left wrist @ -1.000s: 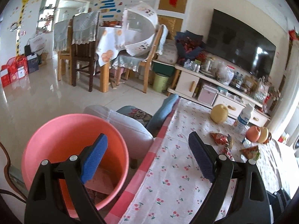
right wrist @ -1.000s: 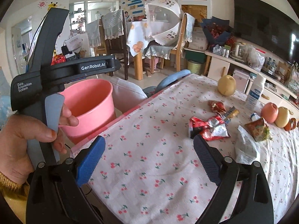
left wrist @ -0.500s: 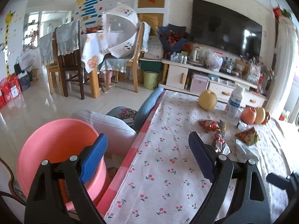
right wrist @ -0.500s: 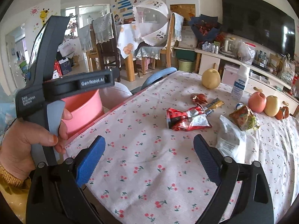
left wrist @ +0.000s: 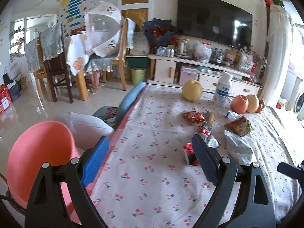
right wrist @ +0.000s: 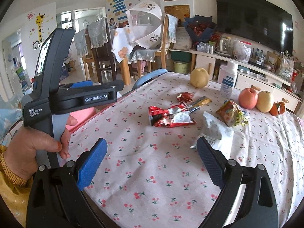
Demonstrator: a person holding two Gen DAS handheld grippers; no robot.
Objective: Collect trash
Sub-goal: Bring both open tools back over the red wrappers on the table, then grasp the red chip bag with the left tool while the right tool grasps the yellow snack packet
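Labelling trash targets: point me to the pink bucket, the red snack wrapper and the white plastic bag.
pink bucket (left wrist: 38, 148), left wrist view, on its inner wall.
red snack wrapper (right wrist: 169, 116), right wrist view, on its crumpled middle.
white plastic bag (right wrist: 216, 131), right wrist view, on its wrinkled centre.

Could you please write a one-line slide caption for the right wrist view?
Open right tongs hover over the cherry-print tablecloth, facing the red wrapper and white wrapper.

left hand-held gripper (left wrist: 150, 159) finger hides part of red wrapper (left wrist: 190, 152); pink bucket (left wrist: 38, 152) bottom cut off.
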